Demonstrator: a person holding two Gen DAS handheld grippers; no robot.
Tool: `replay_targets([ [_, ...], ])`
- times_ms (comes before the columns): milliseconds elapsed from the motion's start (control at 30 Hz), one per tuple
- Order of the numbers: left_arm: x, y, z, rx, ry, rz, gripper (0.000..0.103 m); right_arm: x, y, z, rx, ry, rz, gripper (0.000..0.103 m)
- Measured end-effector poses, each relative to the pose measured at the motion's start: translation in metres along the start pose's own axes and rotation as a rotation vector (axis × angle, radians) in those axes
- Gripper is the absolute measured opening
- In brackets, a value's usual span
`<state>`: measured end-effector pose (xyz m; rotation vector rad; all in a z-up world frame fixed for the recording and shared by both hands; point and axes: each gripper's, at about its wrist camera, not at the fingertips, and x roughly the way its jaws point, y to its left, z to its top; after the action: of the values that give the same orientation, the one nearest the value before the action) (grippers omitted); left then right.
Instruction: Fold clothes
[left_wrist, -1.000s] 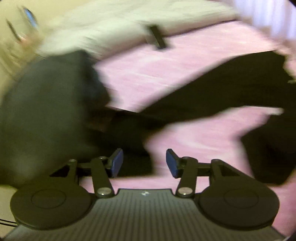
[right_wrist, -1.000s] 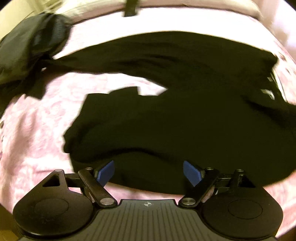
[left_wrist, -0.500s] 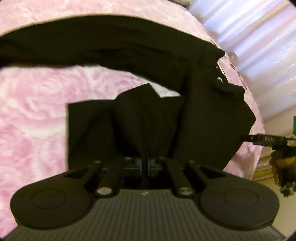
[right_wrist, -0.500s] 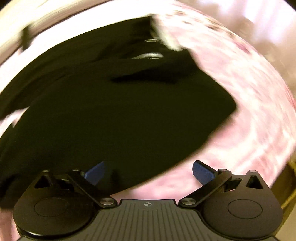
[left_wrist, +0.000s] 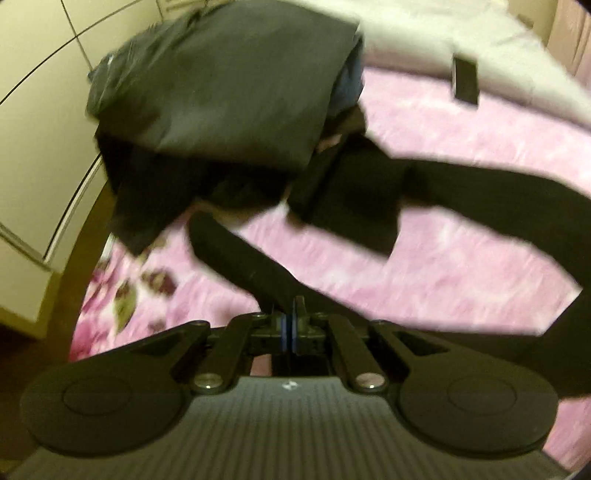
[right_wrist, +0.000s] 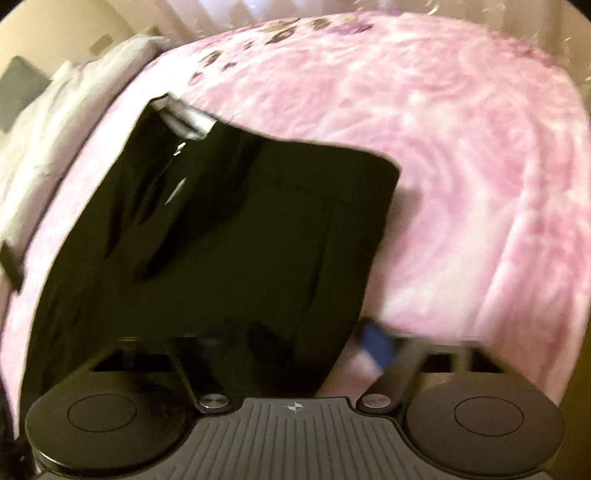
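A black garment (right_wrist: 229, 229) lies spread on the pink bedspread (right_wrist: 461, 147). In the left wrist view a long black strip of it (left_wrist: 243, 254) runs up into my left gripper (left_wrist: 290, 326), which is shut on that fabric. Another black part (left_wrist: 480, 206) arcs across the bed to the right. My right gripper (right_wrist: 295, 347) is open at the garment's near edge; its right blue pad (right_wrist: 376, 345) shows over the bedspread, its left finger is lost against the black cloth. The view is blurred.
A pile of dark grey and black clothes (left_wrist: 229, 85) sits at the bed's far left corner. White pillows (left_wrist: 461, 33) with a small black object (left_wrist: 465, 79) lie at the head. The bed's wooden edge (left_wrist: 85, 229) and a cream cabinet (left_wrist: 33, 110) are left.
My left gripper shut on a strip of the black garment and swung left toward the clothes pile. My right gripper moved to the garment's right edge and stays open.
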<state>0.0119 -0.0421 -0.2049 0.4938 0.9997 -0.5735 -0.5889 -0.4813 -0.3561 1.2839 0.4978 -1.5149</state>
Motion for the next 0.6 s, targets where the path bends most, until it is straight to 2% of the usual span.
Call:
replay_targets([
  [33, 0.002, 0.0, -0.006, -0.008, 0.018, 0.007, 0.001, -0.004, -0.002, 0.004, 0.001, 0.004, -0.008, 0.018],
  [67, 0.001, 0.003, -0.01, -0.027, 0.025, 0.011, 0.001, -0.009, -0.005, 0.009, -0.001, 0.011, 0.0, 0.0],
  [167, -0.008, 0.015, -0.017, -0.093, 0.034, 0.024, 0.002, -0.043, -0.004, 0.023, -0.109, -0.039, -0.012, 0.0],
  [300, -0.03, 0.042, -0.017, -0.2, 0.057, 0.064, 0.002, -0.095, -0.001, 0.052, -0.173, -0.143, -0.052, 0.0],
  [400, -0.021, 0.063, -0.031, -0.252, 0.157, 0.083, 0.002, -0.103, 0.013, 0.059, -0.313, -0.18, -0.125, 0.0],
  [467, -0.005, 0.072, -0.047, -0.283, 0.231, 0.08, 0.003, -0.094, 0.018, 0.055, -0.327, -0.173, -0.164, 0.001],
  [500, 0.001, 0.075, -0.056, -0.294, 0.258, 0.08, 0.008, -0.089, 0.021, 0.05, -0.319, -0.17, -0.186, 0.012],
  [533, 0.004, 0.076, -0.063, -0.286, 0.271, 0.091, 0.011, -0.084, 0.025, 0.045, -0.312, -0.167, -0.208, 0.041],
  [567, 0.006, 0.075, -0.07, -0.271, 0.279, 0.104, 0.012, -0.082, 0.029, 0.038, -0.323, -0.172, -0.218, 0.074],
  [600, 0.008, 0.075, -0.078, -0.256, 0.287, 0.118, 0.013, -0.081, 0.033, 0.029, -0.346, -0.182, -0.22, 0.081],
])
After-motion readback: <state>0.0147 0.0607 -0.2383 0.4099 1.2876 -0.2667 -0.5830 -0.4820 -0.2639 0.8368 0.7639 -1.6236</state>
